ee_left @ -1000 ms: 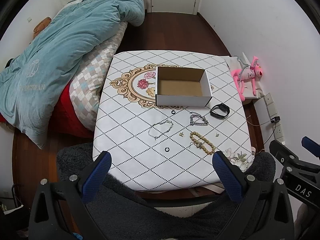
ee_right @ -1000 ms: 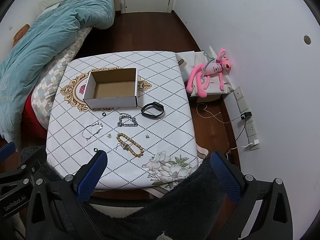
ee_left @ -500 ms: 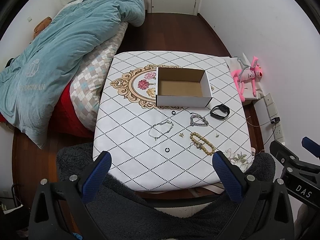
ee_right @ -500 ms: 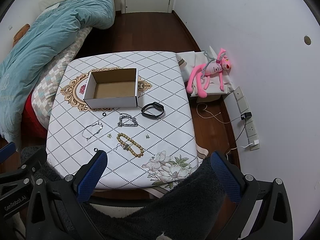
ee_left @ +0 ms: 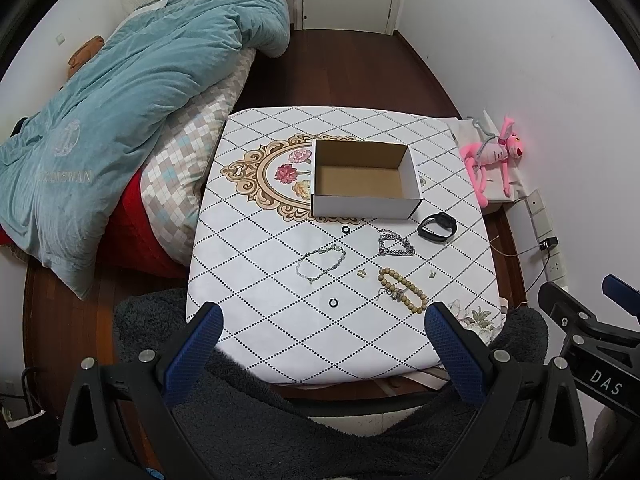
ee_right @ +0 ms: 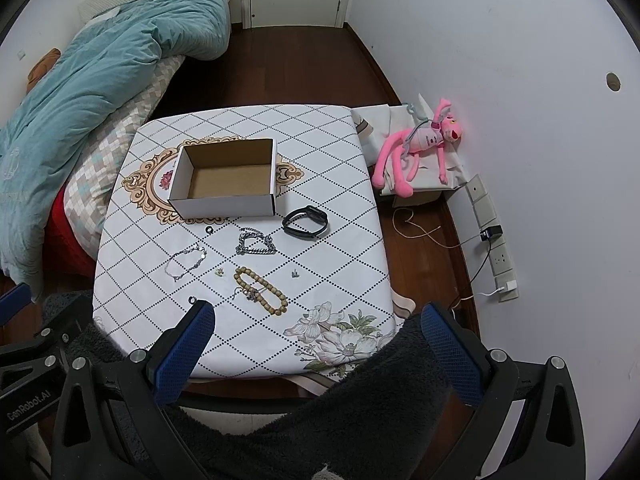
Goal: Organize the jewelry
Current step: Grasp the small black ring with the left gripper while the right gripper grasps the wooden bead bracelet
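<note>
Teal quilt [ee_left: 120, 92] fills the upper left of your left wrist view; right of it the counter [ee_left: 248, 304] carries an empty cardboard box [ee_left: 362, 184] at centre. Below the box, left to right: thin silver chain [ee_left: 320, 264], chunky silver bracelet [ee_left: 394, 245], wooden bead bracelet [ee_left: 402, 289], black band [ee_left: 437, 227]. Your left gripper [ee_left: 324, 330] and right gripper [ee_right: 318, 327] hover at the bottom edge, jaws wide apart, holding nothing

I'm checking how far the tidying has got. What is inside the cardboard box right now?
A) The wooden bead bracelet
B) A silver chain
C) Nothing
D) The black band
C: the box shows only its bare brown floor, while the bead bracelet, black band and chains all lie on the tablecloth outside it.
</note>
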